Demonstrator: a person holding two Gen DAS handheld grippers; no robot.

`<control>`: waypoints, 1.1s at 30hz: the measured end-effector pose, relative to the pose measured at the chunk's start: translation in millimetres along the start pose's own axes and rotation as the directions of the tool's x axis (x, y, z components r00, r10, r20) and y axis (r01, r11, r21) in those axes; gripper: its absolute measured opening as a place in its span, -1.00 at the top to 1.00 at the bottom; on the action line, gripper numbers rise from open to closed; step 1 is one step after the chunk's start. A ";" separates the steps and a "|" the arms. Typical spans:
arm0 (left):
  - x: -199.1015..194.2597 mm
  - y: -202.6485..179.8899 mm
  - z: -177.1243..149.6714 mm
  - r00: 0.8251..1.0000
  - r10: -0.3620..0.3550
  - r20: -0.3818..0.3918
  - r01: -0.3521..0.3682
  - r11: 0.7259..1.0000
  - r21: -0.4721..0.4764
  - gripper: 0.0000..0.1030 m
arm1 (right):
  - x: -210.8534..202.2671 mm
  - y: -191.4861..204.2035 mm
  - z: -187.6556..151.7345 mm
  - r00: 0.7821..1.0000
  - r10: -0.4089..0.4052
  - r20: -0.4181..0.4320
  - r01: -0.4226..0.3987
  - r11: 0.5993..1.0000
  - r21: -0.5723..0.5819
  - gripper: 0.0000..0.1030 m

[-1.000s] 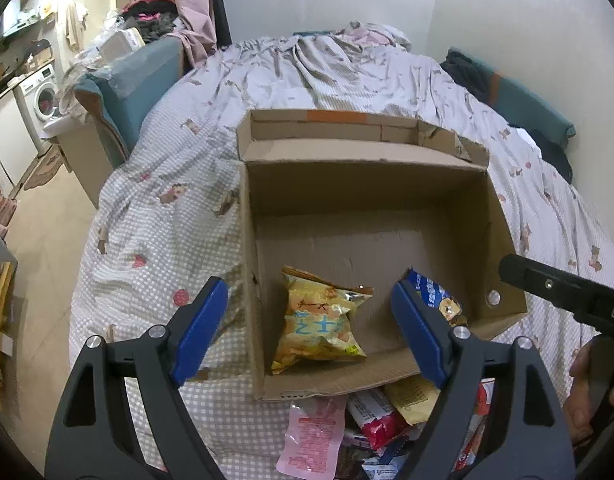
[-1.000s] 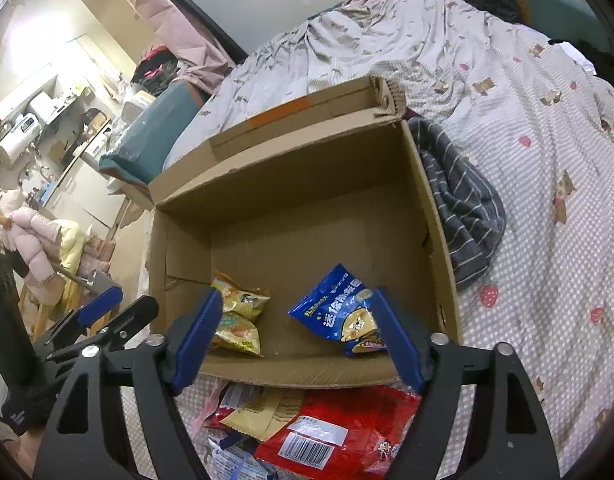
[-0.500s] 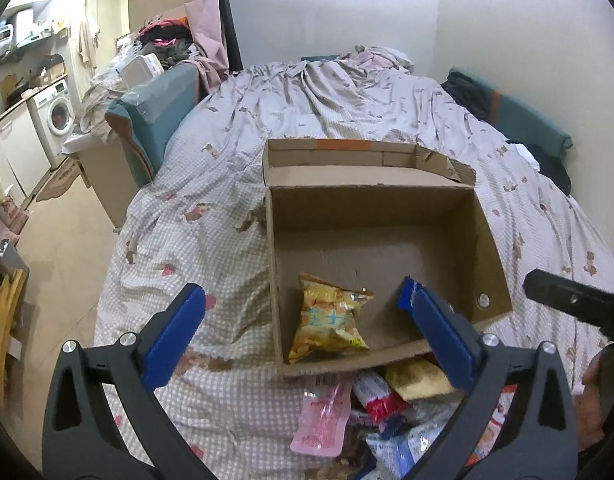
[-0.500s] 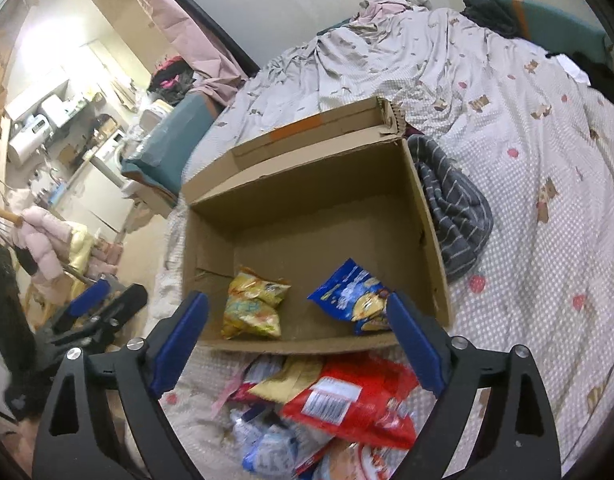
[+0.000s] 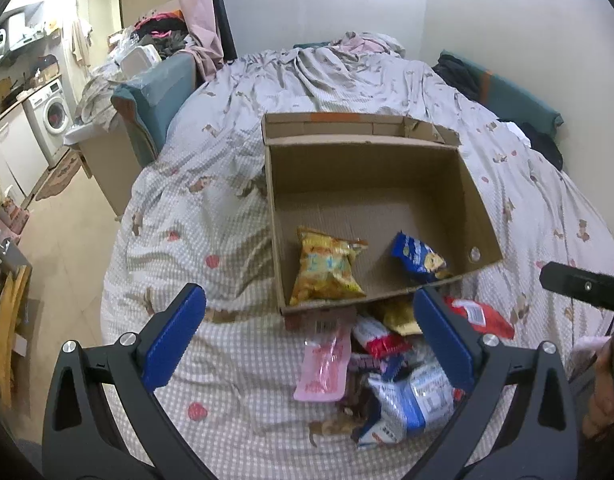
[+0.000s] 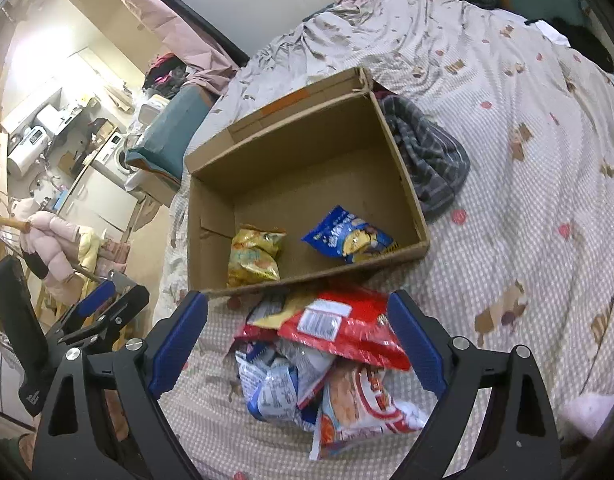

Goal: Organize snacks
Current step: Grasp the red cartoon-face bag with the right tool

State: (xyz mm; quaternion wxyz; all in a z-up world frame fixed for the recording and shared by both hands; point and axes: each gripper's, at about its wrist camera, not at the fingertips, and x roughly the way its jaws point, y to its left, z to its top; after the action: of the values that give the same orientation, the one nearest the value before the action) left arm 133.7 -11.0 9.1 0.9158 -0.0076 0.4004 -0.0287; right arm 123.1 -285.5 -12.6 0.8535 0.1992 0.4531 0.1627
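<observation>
An open cardboard box (image 5: 479,200) (image 6: 403,184) sits on the bed. Inside it lie a yellow snack bag (image 5: 325,272) (image 6: 253,256) and a blue snack bag (image 5: 419,258) (image 6: 349,236). In front of the box is a heap of loose snack packets (image 5: 391,364) (image 6: 327,364), with a red bag (image 6: 347,332) on top and a pink packet (image 5: 325,364) at its left. My left gripper (image 5: 309,320) is open above the heap's left side, nothing between its fingers. My right gripper (image 6: 297,332) is open over the heap, also empty.
The bed (image 5: 195,232) carries a checked cover with small prints. A striped grey garment (image 6: 427,160) lies right of the box. The floor (image 5: 63,240) drops off at the left, with a washing machine (image 5: 51,116) and cluttered furniture beyond.
Both grippers have pulled back from the box toward the heap and opened wider. The yellow and blue bags stay lying in the box, and more of the heap has come into view.
</observation>
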 end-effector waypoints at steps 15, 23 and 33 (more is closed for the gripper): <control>-3.6 2.4 -29.8 0.998 -0.008 -0.069 0.006 1.000 -0.029 -0.98 | -1.9 -5.0 -18.9 0.999 -0.041 -0.026 0.042 0.999 0.027 -0.82; 7.2 10.6 -32.9 0.996 0.028 -0.087 -0.033 0.998 -0.050 -0.98 | 5.2 -11.4 -18.5 0.997 -0.071 -0.041 0.072 0.996 0.043 -0.82; 31.3 29.3 -35.8 0.983 0.012 -0.181 -0.042 0.986 -0.160 -0.98 | 36.6 -49.5 -21.8 0.983 -0.061 -0.173 0.100 0.969 0.225 -0.82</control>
State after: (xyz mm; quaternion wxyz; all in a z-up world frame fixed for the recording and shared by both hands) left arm 130.0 16.8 -39.2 0.8727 -0.0746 0.4823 0.0161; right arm 129.2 -307.5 -73.8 0.7897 0.2651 0.5459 0.0895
